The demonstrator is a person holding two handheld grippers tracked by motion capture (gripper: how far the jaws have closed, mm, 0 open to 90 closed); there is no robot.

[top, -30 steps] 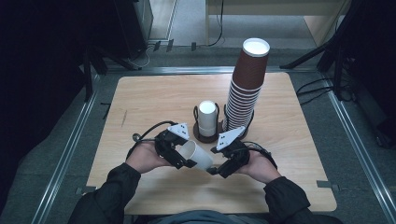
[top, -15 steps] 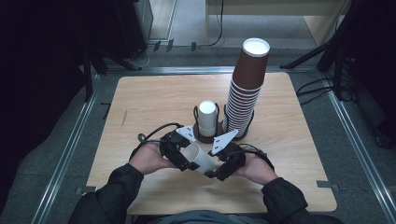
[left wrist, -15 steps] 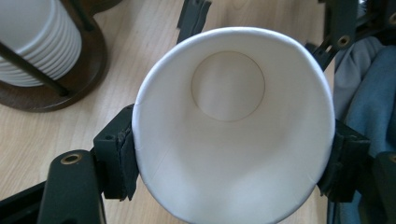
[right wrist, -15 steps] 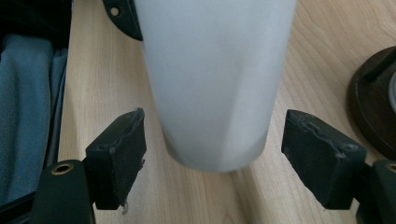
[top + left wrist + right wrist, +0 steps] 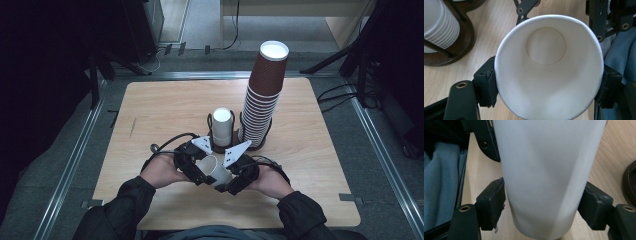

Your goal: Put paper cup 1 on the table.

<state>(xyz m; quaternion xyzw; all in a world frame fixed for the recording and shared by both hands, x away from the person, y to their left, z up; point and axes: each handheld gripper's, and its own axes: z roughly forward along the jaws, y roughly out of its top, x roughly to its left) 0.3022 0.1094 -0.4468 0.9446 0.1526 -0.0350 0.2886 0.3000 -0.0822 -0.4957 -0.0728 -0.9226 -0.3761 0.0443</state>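
Two grippers meet at the near edge of the wooden table (image 5: 150, 115), at about 6 o'clock from its middle, and both clamp one white paper cup (image 5: 216, 171). At 9 o'clock of the cup is the left gripper (image 5: 196, 170), held in the person's left hand (image 5: 161, 171). In the left gripper view its two black pads press the rim of the cup (image 5: 549, 70) from both sides, and the open mouth faces the camera, so that the round bottom inside is seen. The cup lies tilted between the hands. At 3 o'clock of it is the right gripper (image 5: 231, 181), and in the right gripper view its pads squeeze the narrow lower part of the cup (image 5: 546, 177). At 12 o'clock from the grippers stands a dark round holder (image 5: 257, 144) with a short stack of white cups (image 5: 222, 125). Just right of it rises a tall stack of brown cups (image 5: 262, 95), leaning a little.
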